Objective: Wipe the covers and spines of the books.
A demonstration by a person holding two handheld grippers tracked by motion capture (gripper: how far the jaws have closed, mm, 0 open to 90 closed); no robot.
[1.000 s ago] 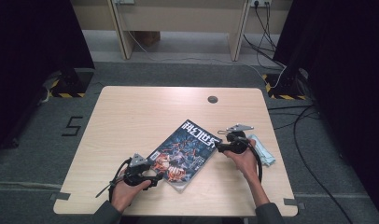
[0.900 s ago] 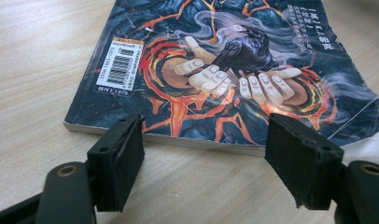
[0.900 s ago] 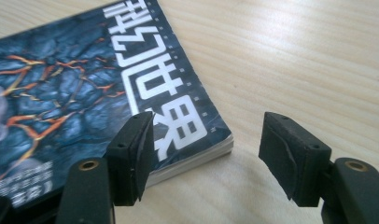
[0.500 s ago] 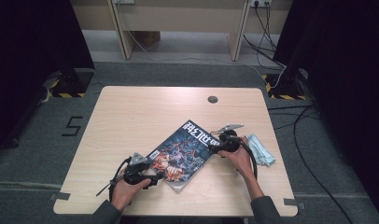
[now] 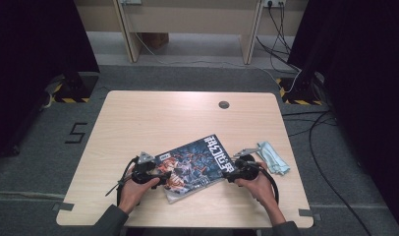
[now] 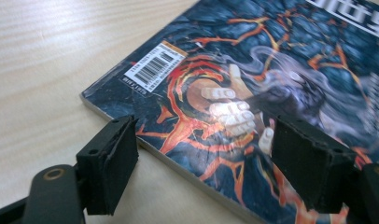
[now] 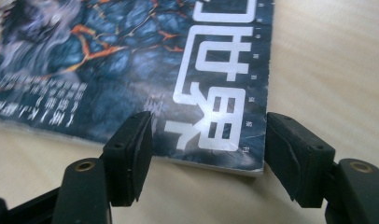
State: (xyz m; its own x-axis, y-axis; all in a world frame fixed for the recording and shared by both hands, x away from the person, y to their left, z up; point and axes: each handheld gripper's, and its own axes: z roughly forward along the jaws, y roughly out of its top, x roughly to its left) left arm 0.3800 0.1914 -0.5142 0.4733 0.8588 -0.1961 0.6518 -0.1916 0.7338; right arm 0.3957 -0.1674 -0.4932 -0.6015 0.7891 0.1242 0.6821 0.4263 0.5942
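The magazine lies flat, askew, near the front edge of the desk. The left gripper straddles its barcode corner and has just been opening; the right gripper frames the title corner. Both sets of jaws stand released. Keep each gripper low and square to the edge before closing. A teal cloth lies beside it; grey carpet surrounds the desk.

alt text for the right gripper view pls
The right gripper has its two black jaws open on either side of a corner of a magazine with a dark blue cover and large white lettering, lying flat on a pale wooden table.
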